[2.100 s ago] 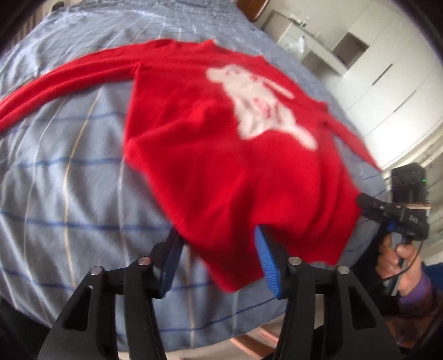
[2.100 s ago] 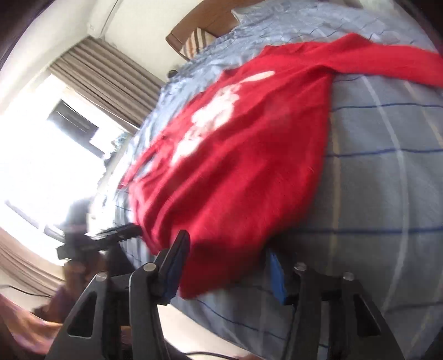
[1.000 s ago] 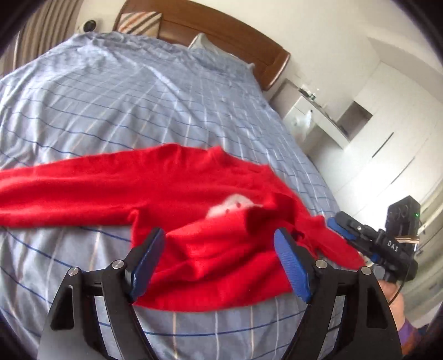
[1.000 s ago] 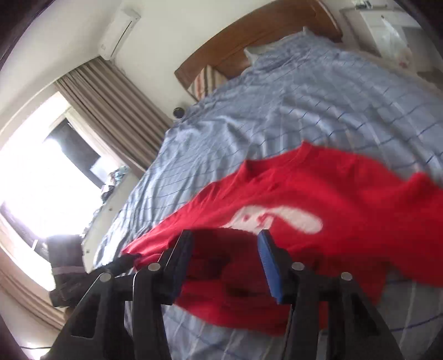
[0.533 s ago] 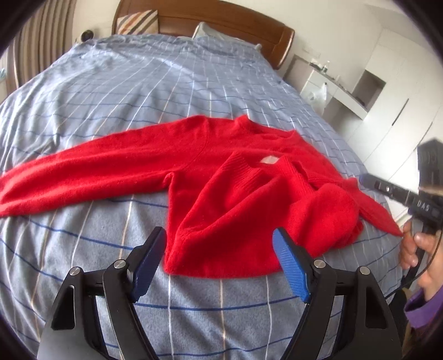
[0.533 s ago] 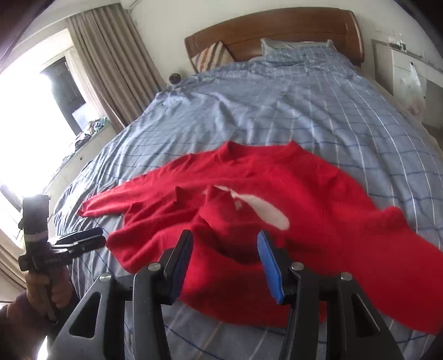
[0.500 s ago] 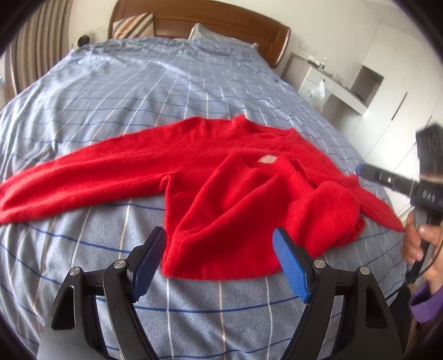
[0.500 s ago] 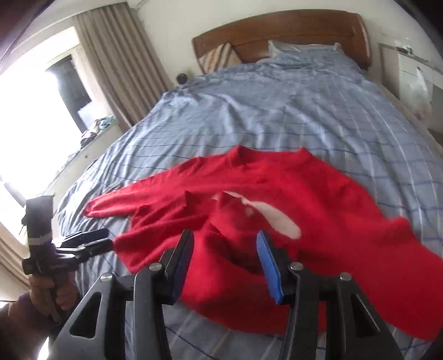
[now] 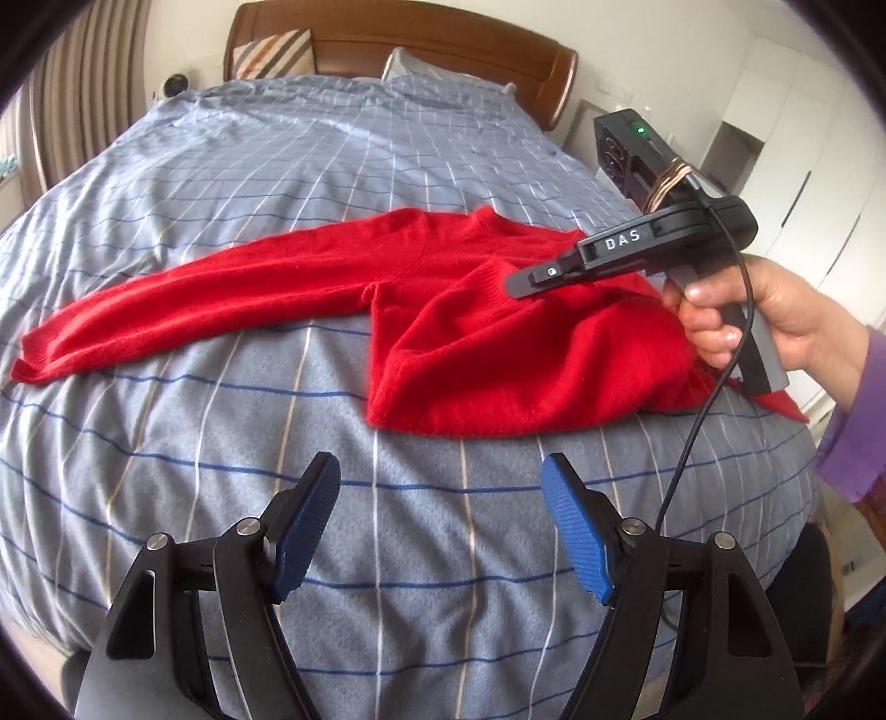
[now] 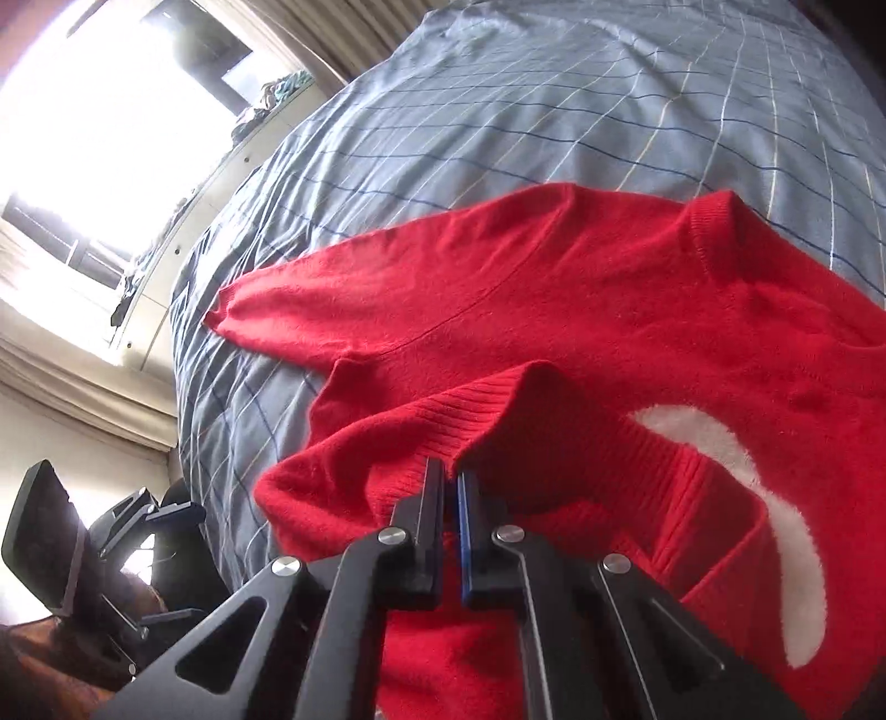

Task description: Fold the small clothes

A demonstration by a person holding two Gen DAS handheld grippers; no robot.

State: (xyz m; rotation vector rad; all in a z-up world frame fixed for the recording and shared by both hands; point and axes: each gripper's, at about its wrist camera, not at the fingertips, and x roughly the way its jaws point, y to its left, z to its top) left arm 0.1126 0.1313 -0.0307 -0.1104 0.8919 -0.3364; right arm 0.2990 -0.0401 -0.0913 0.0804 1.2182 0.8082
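1. Key relation: the sweater lies on the bed ahead of the left gripper, apart from its fingers, which hang over bare cover just short of the near fold edge. The right gripper is the nearer one, already over the folded part.
2. Long axis: the body and the outstretched sleeve run crosswise to the left fingers, with the sleeve reaching far to the left in the left wrist view.
3. Fingers: the left pair stands wide open with nothing between. The right pair is closed, pads together; the ribbed hem sits right at the tips, but whether any knit is pinched cannot be told.
4. Appearance: a red knit, its lower part doubled up over the chest, rumpled on the right-hand side. A white motif shows partly under the fold; the round neckline faces the headboard.
5. Judgement: the fold looks uneven, so smoothing probably comes before the sleeves.
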